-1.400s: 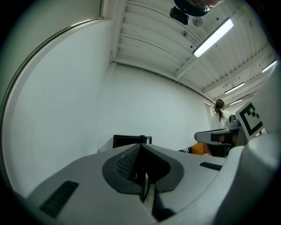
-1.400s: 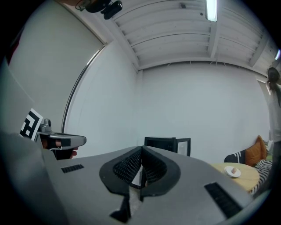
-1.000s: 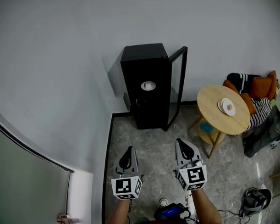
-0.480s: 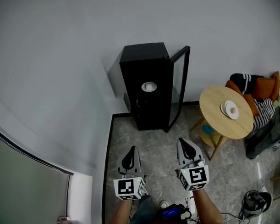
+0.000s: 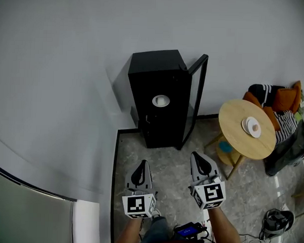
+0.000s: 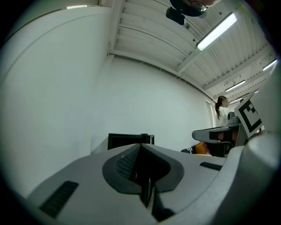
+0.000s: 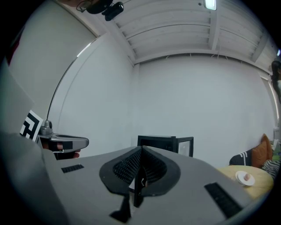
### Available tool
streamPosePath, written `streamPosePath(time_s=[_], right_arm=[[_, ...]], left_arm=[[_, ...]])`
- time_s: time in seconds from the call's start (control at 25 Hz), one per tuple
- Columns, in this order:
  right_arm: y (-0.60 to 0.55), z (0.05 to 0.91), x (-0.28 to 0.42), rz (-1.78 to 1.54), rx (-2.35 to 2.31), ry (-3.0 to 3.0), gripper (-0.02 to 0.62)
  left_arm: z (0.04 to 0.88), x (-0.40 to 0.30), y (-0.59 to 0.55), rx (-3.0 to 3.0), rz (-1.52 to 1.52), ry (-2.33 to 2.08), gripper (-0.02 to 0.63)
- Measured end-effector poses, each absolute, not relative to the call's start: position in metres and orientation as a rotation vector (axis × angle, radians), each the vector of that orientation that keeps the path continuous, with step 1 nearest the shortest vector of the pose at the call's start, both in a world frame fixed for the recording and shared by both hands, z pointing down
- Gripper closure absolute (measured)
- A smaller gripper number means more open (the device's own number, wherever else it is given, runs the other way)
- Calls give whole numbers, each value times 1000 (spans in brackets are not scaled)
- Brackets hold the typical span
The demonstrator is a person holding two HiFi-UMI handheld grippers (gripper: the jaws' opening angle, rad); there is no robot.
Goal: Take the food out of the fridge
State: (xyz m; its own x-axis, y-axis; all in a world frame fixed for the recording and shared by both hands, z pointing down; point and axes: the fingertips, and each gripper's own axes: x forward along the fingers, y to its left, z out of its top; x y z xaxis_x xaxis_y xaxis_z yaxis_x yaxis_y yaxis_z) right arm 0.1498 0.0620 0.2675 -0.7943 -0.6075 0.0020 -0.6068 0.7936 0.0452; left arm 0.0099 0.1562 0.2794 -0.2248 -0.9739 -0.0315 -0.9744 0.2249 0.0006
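A black mini fridge stands against the white wall, its glass door swung open to the right. Inside it, a small white plate with food rests on a shelf. The fridge also shows far ahead in the left gripper view and in the right gripper view. My left gripper and right gripper are held side by side over the floor, well short of the fridge. Both are shut and empty.
A round wooden table with a white plate of food stands at the right, and a blue item lies on its lower shelf. Behind it is a seat with orange cushions. A person stands far off. Cables and a device lie on the floor.
Both grippers have moved forward across the floor toward the fridge together with the person. Their jaws stay shut.
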Motion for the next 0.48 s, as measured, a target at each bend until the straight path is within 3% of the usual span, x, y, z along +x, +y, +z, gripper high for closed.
streamPosePath(time_s=[0.48], right_arm=[[23,255,77,-90,1040,-2936,574]], left_arm=[[268,-61,114,-1966,27,2400,592]])
